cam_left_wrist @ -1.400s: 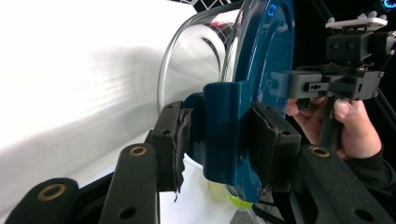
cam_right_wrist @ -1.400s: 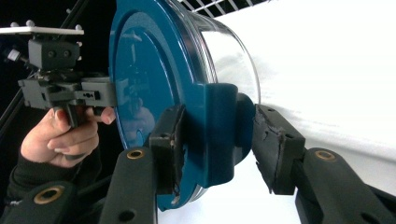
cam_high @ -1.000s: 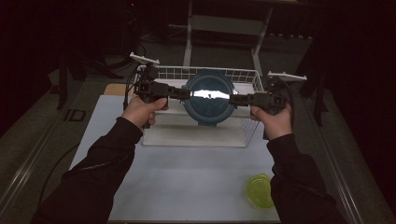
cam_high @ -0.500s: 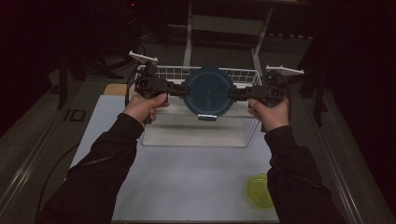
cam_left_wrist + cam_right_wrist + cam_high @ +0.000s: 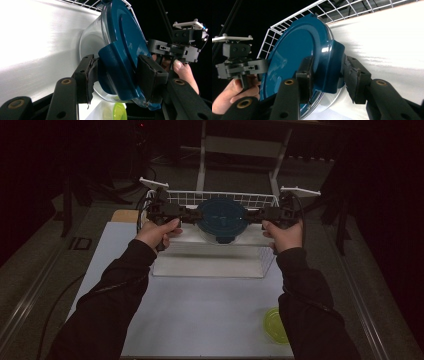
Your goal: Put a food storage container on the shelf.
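Both claws clamp the lidded bowl (image 5: 220, 218) by opposite lid tabs: the left claw (image 5: 189, 215) and the right claw (image 5: 255, 215) each closed on one. The bowl hangs tilted over the wire rack (image 5: 215, 200) at the counter's (image 5: 200, 310) far side. This looks like a carry; next, probably lowering it level into the rack.

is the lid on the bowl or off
On: the blue lid covers the glass bowl, with both tools clamped on its side tabs.
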Motion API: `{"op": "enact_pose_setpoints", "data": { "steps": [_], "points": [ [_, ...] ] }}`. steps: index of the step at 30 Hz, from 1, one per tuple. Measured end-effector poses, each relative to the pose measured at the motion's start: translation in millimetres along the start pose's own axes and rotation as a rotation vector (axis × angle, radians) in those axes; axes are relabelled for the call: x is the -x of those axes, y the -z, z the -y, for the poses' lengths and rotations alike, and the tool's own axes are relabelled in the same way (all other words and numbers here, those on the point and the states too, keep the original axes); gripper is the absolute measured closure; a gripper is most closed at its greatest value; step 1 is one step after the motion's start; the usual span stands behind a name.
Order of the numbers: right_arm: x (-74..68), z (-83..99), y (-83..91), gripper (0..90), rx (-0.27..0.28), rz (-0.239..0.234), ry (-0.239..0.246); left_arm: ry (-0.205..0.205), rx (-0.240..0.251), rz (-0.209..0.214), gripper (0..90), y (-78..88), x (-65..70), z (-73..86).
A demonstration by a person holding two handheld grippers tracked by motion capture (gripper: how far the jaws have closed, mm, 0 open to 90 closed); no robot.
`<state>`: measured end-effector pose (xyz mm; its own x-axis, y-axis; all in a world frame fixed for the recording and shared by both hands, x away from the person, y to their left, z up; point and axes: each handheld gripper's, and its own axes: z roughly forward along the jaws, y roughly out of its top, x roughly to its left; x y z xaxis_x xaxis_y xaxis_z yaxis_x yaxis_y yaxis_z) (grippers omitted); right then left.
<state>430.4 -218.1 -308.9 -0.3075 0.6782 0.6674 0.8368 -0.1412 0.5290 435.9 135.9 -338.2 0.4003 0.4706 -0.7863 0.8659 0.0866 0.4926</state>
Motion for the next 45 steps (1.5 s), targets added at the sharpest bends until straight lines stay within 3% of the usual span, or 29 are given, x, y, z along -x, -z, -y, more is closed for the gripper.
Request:
{"op": "enact_pose_setpoints", "data": {
  "steps": [3,6,10,12,15,18,28,31,38,40,41,42,45],
  "points": [
    [-0.4,1.0,-0.3,57.4,0.010,0.000,0.005,-0.019,0.004,-0.012,48.4,0.2,1.6,0.2],
    [-2.9,1.9,1.5,55.4,0.003,0.002,0.029,-0.070,0.023,-0.057,46.7,2.8,7.7,0.2],
    [-6.5,3.6,4.6,53.5,0.006,0.012,0.074,-0.102,0.054,-0.109,41.0,10.9,12.5,0.1],
    [-10.6,7.5,8.4,52.2,0.013,0.032,0.124,-0.121,0.059,-0.131,37.5,14.3,14.9,1.2],
    [-14.7,13.2,11.9,52.1,0.014,0.031,0.155,-0.193,0.062,-0.180,33.7,15.8,20.2,6.6],
    [-19.9,18.8,16.2,51.9,0.022,0.043,0.190,-0.244,0.060,-0.183,29.2,18.3,23.4,13.1],
    [-35.9,45.4,28.9,53.7,0.025,-0.016,0.272,-0.355,0.100,-0.147,11.8,25.6,29.6,34.5],
    [-39.5,55.5,27.1,53.6,0.012,-0.031,0.292,-0.407,0.094,-0.146,0.8,24.9,32.4,42.4],
    [-47.8,69.4,27.3,56.4,0.001,-0.040,0.337,-0.513,0.099,-0.189,0.2,26.3,38.3,62.6],
    [-48.9,72.0,27.1,59.0,-0.005,-0.043,0.340,-0.522,0.107,-0.186,0.2,26.7,38.1,65.3],
    [-49.3,73.8,26.8,60.8,-0.006,-0.045,0.343,-0.540,0.122,-0.172,0.2,26.9,36.9,73.6],
    [-50.3,78.5,25.0,67.0,-0.016,-0.035,0.357,-0.550,0.119,-0.178,0.2,26.5,36.3,77.9],
    [-50.3,85.2,21.0,74.6,-0.027,-0.032,0.358,-0.600,0.135,-0.201,0.2,27.1,35.7,91.4]
  ]
}}
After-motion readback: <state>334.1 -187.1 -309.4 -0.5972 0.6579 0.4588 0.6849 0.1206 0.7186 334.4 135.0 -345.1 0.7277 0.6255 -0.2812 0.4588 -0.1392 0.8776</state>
